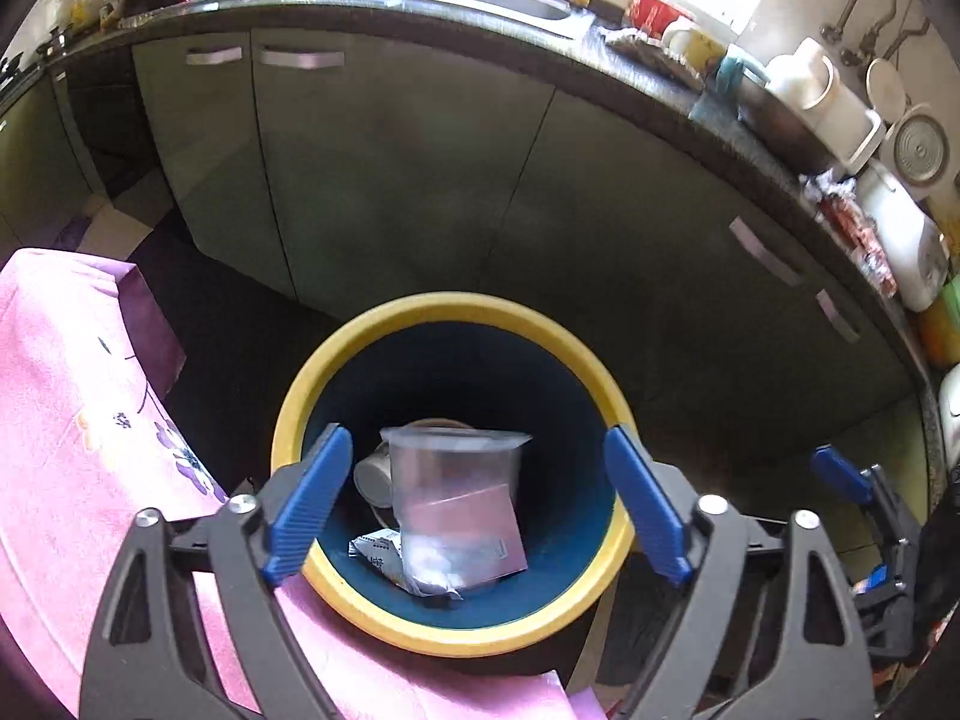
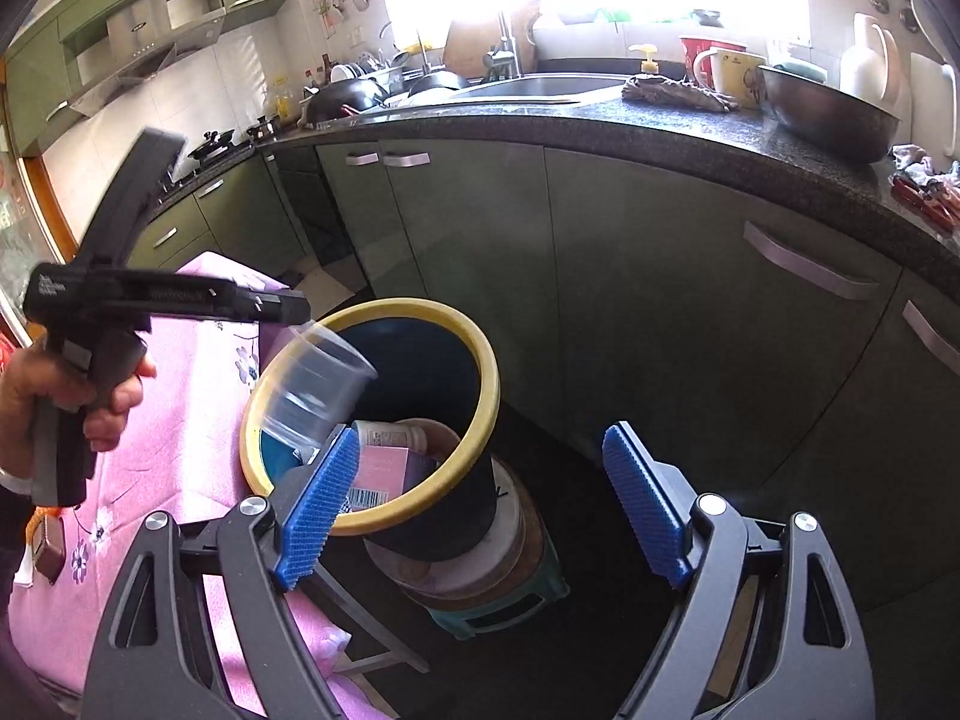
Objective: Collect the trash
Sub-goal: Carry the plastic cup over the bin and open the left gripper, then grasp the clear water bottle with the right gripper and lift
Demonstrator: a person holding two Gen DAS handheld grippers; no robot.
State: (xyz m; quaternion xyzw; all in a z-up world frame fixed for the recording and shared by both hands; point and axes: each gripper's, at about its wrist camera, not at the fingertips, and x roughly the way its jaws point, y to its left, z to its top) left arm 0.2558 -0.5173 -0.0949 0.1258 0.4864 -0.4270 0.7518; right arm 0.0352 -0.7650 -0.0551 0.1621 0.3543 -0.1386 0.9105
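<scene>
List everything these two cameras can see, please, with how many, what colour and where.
trash bin: one, yellow rim, dark blue inside, beside the pink table, on stacked stools
clear plastic cup: one, transparent, at the bin's mouth, between the open fingers
trash in bin: several pieces, pink box, white bottle, wrapper
tablecloth: one, pink, flowered, left
cabinets: several, green, behind the bin
countertop: one, dark speckled, with sink, mugs, metal bowl
wok: one, black, far counter
left gripper: one, black with blue pads, open over the bin
right gripper: one, same colours, open, empty
</scene>
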